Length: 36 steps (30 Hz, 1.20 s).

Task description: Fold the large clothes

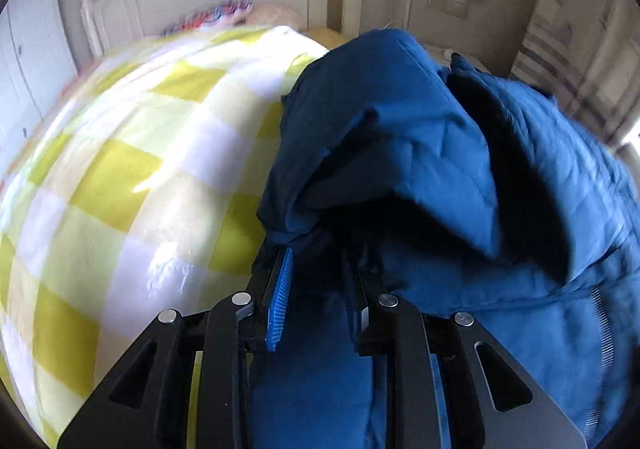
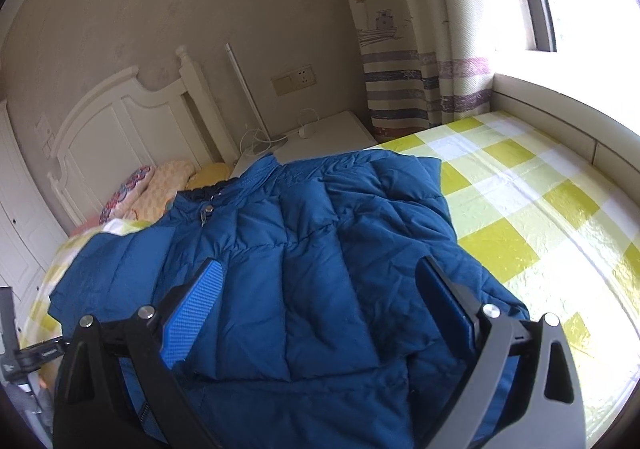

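A large blue quilted puffer jacket (image 2: 304, 241) lies on a bed with a yellow-and-white checked cover (image 2: 532, 217). Its collar and zip face the headboard. In the left wrist view my left gripper (image 1: 316, 261) is shut on a fold of the blue jacket (image 1: 384, 137) and holds it lifted above the bed, so the fabric drapes over the fingers. In the right wrist view my right gripper (image 2: 320, 285) is wide open and empty, hovering over the middle of the jacket.
A white headboard (image 2: 120, 129) and pillows (image 2: 160, 185) stand at the bed's far end. A white nightstand (image 2: 320, 141) with a cable sits beside it. A striped curtain (image 2: 404, 89) and window ledge (image 2: 560, 109) border the right side.
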Available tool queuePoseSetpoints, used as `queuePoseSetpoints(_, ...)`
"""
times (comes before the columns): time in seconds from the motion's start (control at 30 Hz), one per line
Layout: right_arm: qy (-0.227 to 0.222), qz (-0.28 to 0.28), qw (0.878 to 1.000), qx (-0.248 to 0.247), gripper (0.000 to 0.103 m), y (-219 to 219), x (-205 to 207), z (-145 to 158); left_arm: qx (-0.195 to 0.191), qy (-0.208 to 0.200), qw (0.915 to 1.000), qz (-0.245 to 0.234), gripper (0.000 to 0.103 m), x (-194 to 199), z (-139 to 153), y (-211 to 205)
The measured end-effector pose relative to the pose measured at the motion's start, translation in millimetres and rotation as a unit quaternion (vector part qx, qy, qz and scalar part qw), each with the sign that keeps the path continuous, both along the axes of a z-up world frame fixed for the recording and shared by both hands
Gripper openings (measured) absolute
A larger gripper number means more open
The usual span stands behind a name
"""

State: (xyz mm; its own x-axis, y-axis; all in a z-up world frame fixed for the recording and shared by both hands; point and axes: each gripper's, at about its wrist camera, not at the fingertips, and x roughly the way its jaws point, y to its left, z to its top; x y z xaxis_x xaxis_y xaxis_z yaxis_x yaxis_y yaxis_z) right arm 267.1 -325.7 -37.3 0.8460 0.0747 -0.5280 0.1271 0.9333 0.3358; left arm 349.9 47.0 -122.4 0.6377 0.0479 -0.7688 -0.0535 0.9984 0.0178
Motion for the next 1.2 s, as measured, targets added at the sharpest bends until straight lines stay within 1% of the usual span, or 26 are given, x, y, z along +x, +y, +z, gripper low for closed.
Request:
queuePoseSetpoints(0.07, -0.012, 0.007, 1.0, -0.022, 0.096, 9.4, -3.8, 5.2, 0.023, -0.007, 0.9997, 0.003, 0.02, -4.1, -0.6, -4.1)
queuePoseSetpoints(0.13, -0.033, 0.034, 0.998, -0.046, 0.096, 25.4, -10.4, 13.1, 0.032, -0.012, 0.9994, 0.008, 0.021, -8.5, -0.1, -5.0)
queuePoseSetpoints(0.17, -0.051, 0.072, 0.993, -0.074, 0.096, 47.7, -15.9, 21.5, 0.028, -0.014, 0.9994, 0.012, 0.022, -7.9, 0.1, -4.2)
queuePoseSetpoints(0.23, -0.062, 0.126, 0.981, -0.134, 0.096, 85.0, -21.7, 30.7, 0.0, -0.023, 0.9992, 0.031, 0.023, -12.0, 2.6, 9.3)
queuePoseSetpoints(0.27, -0.066, 0.16, 0.968, -0.183, 0.096, 113.6, -25.5, 34.5, -0.011, -0.025, 0.9989, 0.039, 0.024, -14.3, 2.8, 15.5)
queuePoseSetpoints(0.3, -0.061, 0.197, 0.951, -0.229, 0.096, 143.8, -27.3, 35.6, -0.028, -0.024, 0.9981, 0.049, 0.027, -14.9, 2.0, 23.9)
queuePoseSetpoints(0.33, -0.051, 0.223, 0.939, -0.257, 0.096, 164.0, -26.2, 35.1, -0.043, -0.021, 0.9976, 0.051, 0.028, -14.5, 1.0, 29.1)
queuePoseSetpoints(0.4, -0.022, 0.272, 0.915, -0.296, 0.095, 199.3, -19.4, 31.0, -0.051, -0.02, 0.9971, 0.052, 0.029, -15.0, 0.7, 33.8)
queuePoseSetpoints(0.47, 0.012, 0.317, 0.892, -0.322, 0.095, 229.9, -9.0, 23.3, -0.04, -0.02, 0.9977, 0.051, 0.029, -14.6, 0.7, 31.3)
queuePoseSetpoints(0.5, 0.017, 0.33, 0.882, -0.335, 0.095, 243.4, -5.2, 20.0, -0.035, -0.02, 0.9978, 0.052, 0.029, -15.6, 1.2, 30.6)
queuePoseSetpoints(0.57, 0.02, 0.339, 0.877, -0.339, 0.095, 258.4, 2.6, 17.3, -0.033, -0.02, 0.9979, 0.052, 0.029, -15.4, 1.9, 31.0)
queuePoseSetpoints(0.63, 0.029, 0.339, 0.88, -0.332, 0.094, 267.6, 14.9, 14.3, -0.037, -0.02, 0.9978, 0.052, 0.029, -15.4, 2.1, 30.7)
queuePoseSetpoints(0.67, 0.03, 0.335, 0.882, -0.329, 0.091, 270.5, 21.9, 13.1, -0.038, -0.02, 0.9977, 0.053, 0.03, -14.9, 2.2, 30.8)
queuePoseSetpoints(0.73, 0.035, 0.335, 0.89, -0.309, 0.07, 269.3, 32.4, 10.8, -0.037, -0.022, 0.9977, 0.053, 0.03, -14.2, 3.5, 29.6)
queuePoseSetpoints(0.77, 0.035, 0.332, 0.896, -0.294, 0.063, 265.0, 37.7, 10.6, -0.037, -0.026, 0.9975, 0.054, 0.03, -15.3, 4.6, 30.1)
queuePoseSetpoints(0.8, 0.028, 0.328, 0.903, -0.278, 0.046, 258.7, 39.0, 12.6, -0.037, -0.03, 0.9973, 0.056, 0.03, -15.9, 5.7, 29.3)
queuePoseSetpoints(0.83, 0.007, 0.32, 0.916, -0.243, 0.028, 245.0, 36.0, 21.3, -0.039, -0.039, 0.9968, 0.058, 0.03, -18.6, 7.7, 30.0)
queuePoseSetpoints(0.9, -0.022, 0.286, 0.944, -0.162, 0.023, 208.6, 30.8, 40.2, -0.049, -0.069, 0.9942, 0.067, 0.03, -28.5, 14.3, 34.4)
queuePoseSetpoints(0.93, -0.034, 0.271, 0.955, -0.117, 0.023, 188.5, 27.5, 48.0, -0.054, -0.085, 0.9923, 0.072, 0.03, -33.9, 17.8, 37.0)
queuePoseSetpoints(0.97, -0.053, 0.237, 0.969, -0.03, 0.023, 147.2, 21.0, 58.1, -0.056, -0.096, 0.991, 0.076, 0.03, -37.1, 20.1, 38.9)
queuePoseSetpoints(1.03, -0.065, 0.186, 0.977, 0.086, 0.023, 90.1, 14.4, 60.0, -0.054, -0.12, 0.9875, 0.087, 0.03, -43.1, 25.7, 41.2)
queuePoseSetpoints(1.07, -0.057, 0.148, 0.974, 0.164, 0.023, 50.7, 11.6, 49.9, -0.053, -0.13, 0.9859, 0.091, 0.03, -44.9, 27.9, 42.1)
queuePoseSetpoints(1.1, -0.036, 0.125, 0.968, 0.215, 0.023, 24.2, 12.4, 36.1, -0.053, -0.135, 0.9851, 0.092, 0.03, -45.6, 28.9, 42.3)
queuePoseSetpoints(1.13, -0.004, 0.102, 0.966, 0.237, 0.025, 3.7, 14.6, 19.4, -0.053, -0.137, 0.9848, 0.093, 0.03, -45.5, 30.0, 41.9)
queuePoseSetpoints(1.17, 0.017, 0.081, 0.97, 0.228, 0.027, -6.5, 15.9, 9.9, -0.051, -0.135, 0.9852, 0.092, 0.03, -44.4, 29.7, 41.2)
queuePoseSetpoints(1.2, 0.05, 0.052, 0.975, 0.211, 0.031, -17.4, 17.1, -5.9, -0.05, -0.132, 0.9857, 0.092, 0.03, -43.0, 28.9, 40.5)
